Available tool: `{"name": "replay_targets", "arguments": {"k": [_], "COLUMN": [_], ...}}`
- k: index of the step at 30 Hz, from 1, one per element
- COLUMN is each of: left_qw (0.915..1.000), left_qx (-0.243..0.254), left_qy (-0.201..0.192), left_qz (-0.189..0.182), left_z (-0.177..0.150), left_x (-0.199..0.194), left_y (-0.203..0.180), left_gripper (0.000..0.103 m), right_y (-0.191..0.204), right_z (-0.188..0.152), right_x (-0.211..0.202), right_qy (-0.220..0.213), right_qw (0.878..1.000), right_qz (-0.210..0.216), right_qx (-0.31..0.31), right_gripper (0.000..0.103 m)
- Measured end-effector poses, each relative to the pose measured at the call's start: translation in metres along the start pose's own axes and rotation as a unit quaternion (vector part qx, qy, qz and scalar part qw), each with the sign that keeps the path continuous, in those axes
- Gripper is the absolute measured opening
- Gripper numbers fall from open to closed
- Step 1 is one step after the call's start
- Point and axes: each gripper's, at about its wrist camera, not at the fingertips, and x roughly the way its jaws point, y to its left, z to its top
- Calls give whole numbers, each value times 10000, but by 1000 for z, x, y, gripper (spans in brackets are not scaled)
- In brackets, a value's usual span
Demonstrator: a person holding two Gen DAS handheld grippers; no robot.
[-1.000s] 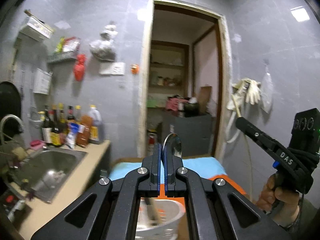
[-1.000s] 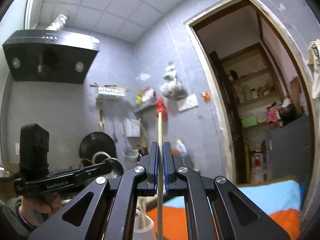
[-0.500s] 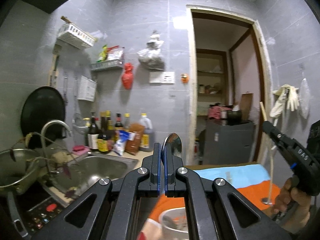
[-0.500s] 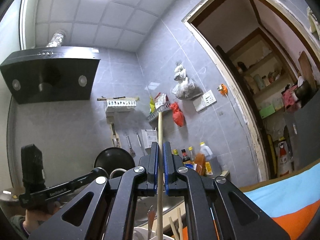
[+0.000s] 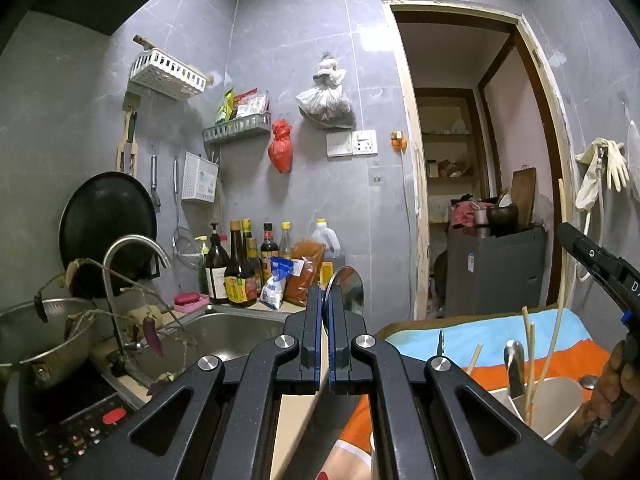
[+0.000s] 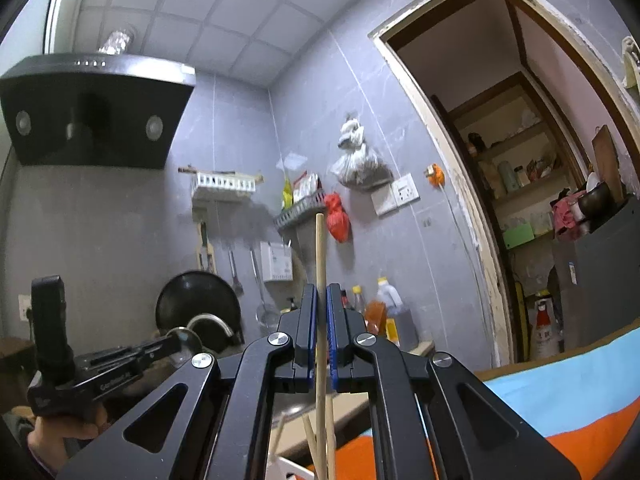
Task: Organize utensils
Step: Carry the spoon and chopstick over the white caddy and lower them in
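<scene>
My left gripper is shut on a metal spoon, whose bowl sticks up past the fingertips. It also shows at the left of the right wrist view. My right gripper is shut on a long wooden chopstick that stands upright. Its lower end reaches down among other chopsticks in a white utensil cup. In the left wrist view that cup stands at the lower right with chopsticks and a metal handle in it, with the right gripper above it.
The cup stands on an orange and blue cloth. A steel sink with a tap, sauce bottles, a steel bowl and an induction hob lie left. A doorway opens behind.
The left gripper has swung left and away from the cup, still holding the spoon. The right gripper has kept its chopstick and lowered over the cup.
</scene>
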Motion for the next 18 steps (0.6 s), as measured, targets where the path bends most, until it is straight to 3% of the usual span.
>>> {"name": "replay_targets", "arguments": {"k": [10, 18], "left_qw": [9990, 9983], "left_qx": [439, 411], "left_qy": [-53, 210], "left_qz": [10, -358], "left_z": [-15, -25], "left_x": [5, 11], "left_y": [-20, -28], "left_gripper": [1, 2], "right_y": [-3, 2], "right_z": [-15, -29], "right_x": [0, -2], "right_qy": [413, 795], "right_qw": [9991, 9965], "right_qz": [-51, -46], "right_qx": [-47, -239], "right_gripper": [3, 4]}}
